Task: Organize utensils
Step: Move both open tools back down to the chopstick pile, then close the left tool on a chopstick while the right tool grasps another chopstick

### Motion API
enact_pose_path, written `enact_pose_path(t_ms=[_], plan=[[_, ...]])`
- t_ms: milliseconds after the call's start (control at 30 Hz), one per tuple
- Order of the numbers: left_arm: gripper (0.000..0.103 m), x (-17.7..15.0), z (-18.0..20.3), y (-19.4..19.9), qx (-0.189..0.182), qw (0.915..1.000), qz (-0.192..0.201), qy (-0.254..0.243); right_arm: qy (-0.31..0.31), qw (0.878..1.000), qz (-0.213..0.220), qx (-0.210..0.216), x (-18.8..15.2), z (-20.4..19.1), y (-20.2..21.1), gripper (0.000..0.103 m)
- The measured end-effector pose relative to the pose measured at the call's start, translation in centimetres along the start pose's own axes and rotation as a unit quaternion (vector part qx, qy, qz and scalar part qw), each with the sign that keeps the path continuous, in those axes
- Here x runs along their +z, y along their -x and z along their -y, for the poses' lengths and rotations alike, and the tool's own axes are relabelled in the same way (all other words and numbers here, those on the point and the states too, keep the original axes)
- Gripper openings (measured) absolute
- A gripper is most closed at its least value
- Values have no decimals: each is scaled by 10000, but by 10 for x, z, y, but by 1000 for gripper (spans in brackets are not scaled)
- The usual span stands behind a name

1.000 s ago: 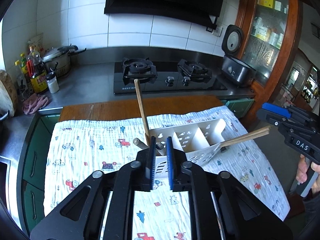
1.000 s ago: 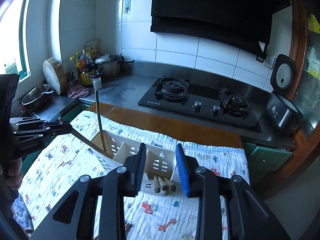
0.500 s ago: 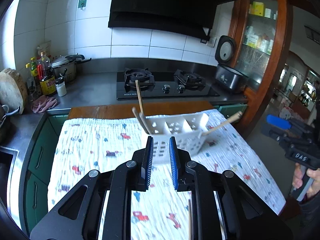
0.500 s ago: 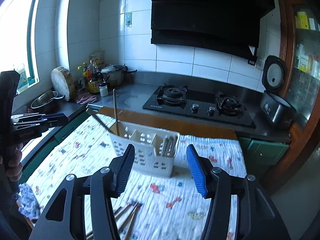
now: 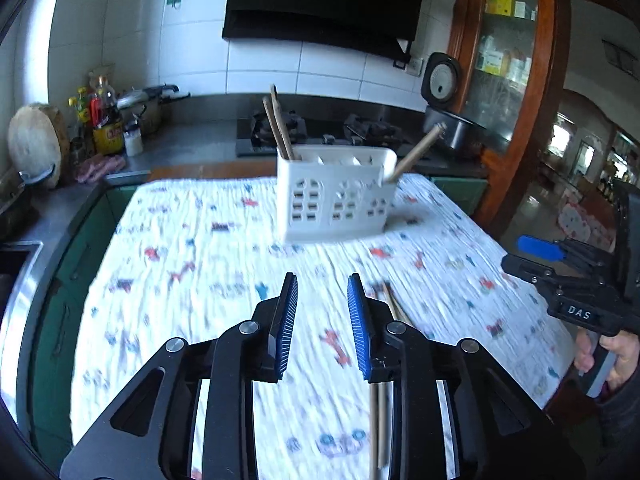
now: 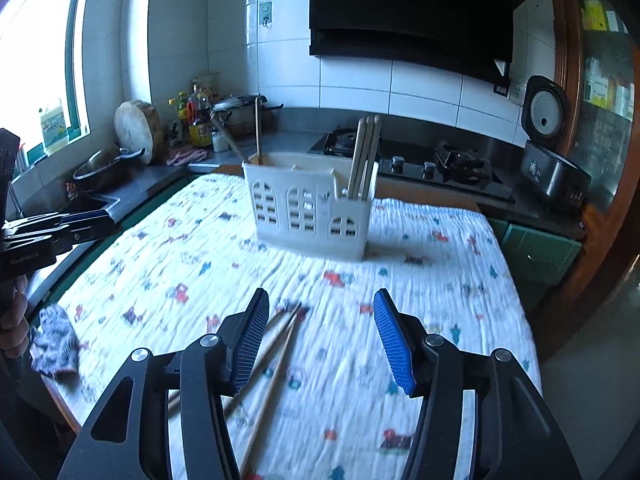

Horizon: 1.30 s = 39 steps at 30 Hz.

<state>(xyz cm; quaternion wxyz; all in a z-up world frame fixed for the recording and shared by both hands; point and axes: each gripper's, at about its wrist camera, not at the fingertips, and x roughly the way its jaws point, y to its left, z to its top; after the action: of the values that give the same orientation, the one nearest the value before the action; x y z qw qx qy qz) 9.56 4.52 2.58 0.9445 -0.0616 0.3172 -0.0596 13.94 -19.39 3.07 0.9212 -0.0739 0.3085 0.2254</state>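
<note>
A white slotted utensil caddy [image 5: 336,198] [image 6: 310,214] stands upright on the patterned cloth. It holds wooden-handled utensils [image 5: 278,126] at one end and chopsticks [image 6: 364,160] at the other. Loose wooden chopsticks [image 6: 276,340] [image 5: 394,306] lie on the cloth near me. My left gripper [image 5: 322,320] is open and empty above the cloth, well short of the caddy. My right gripper [image 6: 320,340] is open wide and empty, just right of the loose chopsticks. Each gripper also shows in the other's view, the right one [image 5: 560,272] and the left one [image 6: 60,232].
The cloth-covered table [image 6: 440,280] has a counter behind it with a gas hob [image 6: 420,164], a rice cooker [image 6: 548,156], bottles and a pot [image 5: 120,120]. A sink [image 6: 96,196] lies to the left. A grey rag [image 6: 54,338] hangs at the table's near-left edge.
Both grippers have pulled back and dropped lower, away from the caddy. Both jaws have opened wider. The loose chopsticks on the cloth have come into view.
</note>
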Motion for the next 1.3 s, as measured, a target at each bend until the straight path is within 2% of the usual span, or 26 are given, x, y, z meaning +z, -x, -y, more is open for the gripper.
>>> enact_pose_path(t_ms=[233, 467, 667, 867, 1000, 1300], plan=[[26, -48, 2, 1, 104, 9997, -211, 31, -48, 9999, -120, 65, -54, -20, 4, 53], [26, -80, 2, -6, 36, 9988, -450, 180, -260, 9992, -261, 140, -90, -32, 2, 52], [26, -98, -1, -12, -15, 9977, -618, 277, -497, 9976, -459, 175, -115, -40, -8, 43], [26, -106, -6, -17, -31, 9966, -730, 392, -757, 9944, -675, 290, -129, -44, -22, 26], [26, -110, -6, -17, -105, 9964, -741, 410, -819, 9934, -749, 306, -133, -49, -27, 20], [23, -113, 3, -23, -290, 9959, -798, 308, -825, 9921, -914, 234, -138, -53, -39, 14]])
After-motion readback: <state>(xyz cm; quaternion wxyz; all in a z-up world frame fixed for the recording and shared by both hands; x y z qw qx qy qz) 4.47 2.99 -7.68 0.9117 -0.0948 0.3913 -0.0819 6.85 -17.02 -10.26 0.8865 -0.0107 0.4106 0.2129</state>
